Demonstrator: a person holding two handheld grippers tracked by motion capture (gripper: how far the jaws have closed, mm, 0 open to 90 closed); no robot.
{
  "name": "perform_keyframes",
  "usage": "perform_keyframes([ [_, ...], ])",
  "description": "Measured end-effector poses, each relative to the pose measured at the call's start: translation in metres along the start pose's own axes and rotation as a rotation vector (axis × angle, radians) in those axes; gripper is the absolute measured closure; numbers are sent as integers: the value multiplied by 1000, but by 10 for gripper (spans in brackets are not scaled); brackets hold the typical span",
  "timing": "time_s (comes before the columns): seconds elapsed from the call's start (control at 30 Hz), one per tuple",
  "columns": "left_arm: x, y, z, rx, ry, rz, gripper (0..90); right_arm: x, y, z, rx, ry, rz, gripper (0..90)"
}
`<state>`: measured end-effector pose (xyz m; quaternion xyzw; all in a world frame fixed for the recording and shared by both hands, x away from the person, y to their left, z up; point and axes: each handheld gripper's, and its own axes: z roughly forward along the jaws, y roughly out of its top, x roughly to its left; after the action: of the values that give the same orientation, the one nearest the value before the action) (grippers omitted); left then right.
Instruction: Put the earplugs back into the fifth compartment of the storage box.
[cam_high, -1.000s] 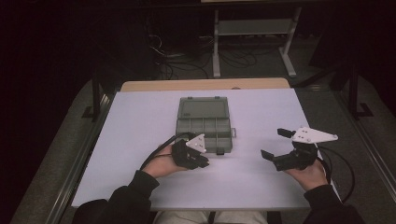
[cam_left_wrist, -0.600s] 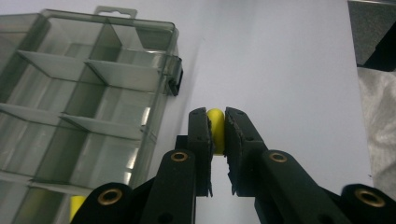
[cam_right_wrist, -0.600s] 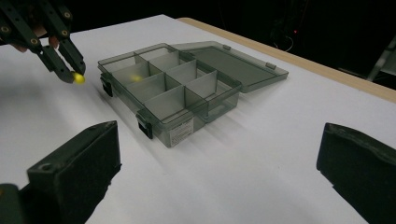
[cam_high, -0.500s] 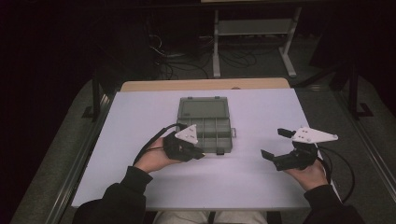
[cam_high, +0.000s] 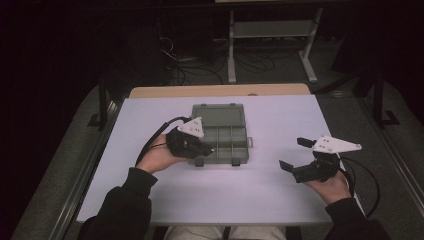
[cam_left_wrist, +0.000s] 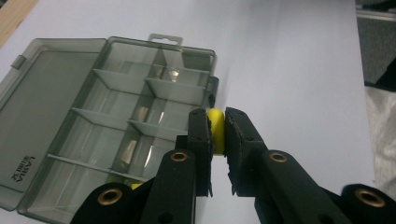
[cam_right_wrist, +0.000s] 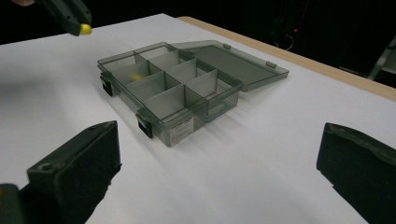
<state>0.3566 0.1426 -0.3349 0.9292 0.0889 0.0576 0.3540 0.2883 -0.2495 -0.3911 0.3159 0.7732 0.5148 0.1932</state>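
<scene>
White lettering on the lid corner of the smoky-grey translucent plastic compartment box (cam_left_wrist: 88, 116), lower left of the left gripper view, too small to read; small white label on its front wall in the right gripper view, likewise illegible. Box centre frame in the high view, lid flung open. Left gripper (cam_left_wrist: 217, 128) clamped on a small yellow piece (cam_left_wrist: 216, 130). Right gripper (cam_right_wrist: 219, 168) spread wide, empty, lower right in the high view.

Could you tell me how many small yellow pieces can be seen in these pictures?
2. One yellow piece is clamped between the left gripper's pads beside the open compartment box; another yellow piece lies in a compartment at the box's latch side. More may be hidden behind the dividers.
</scene>
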Motion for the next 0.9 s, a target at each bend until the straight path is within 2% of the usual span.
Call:
perform_keyframes([
  [0.23, 13, -7, -1, 24, 28, -28, 809, -1, 0, -1, -3, 2, 2, 0],
  [0.47, 20, -13, -4, 41, 49, -47, 809, 0, 0, 0, -2, 3, 0, 0],
  [0.9, 36, -31, 1, 70, 103, -123, 807, 0, 0, 1, 3, 7, -2, 0],
])
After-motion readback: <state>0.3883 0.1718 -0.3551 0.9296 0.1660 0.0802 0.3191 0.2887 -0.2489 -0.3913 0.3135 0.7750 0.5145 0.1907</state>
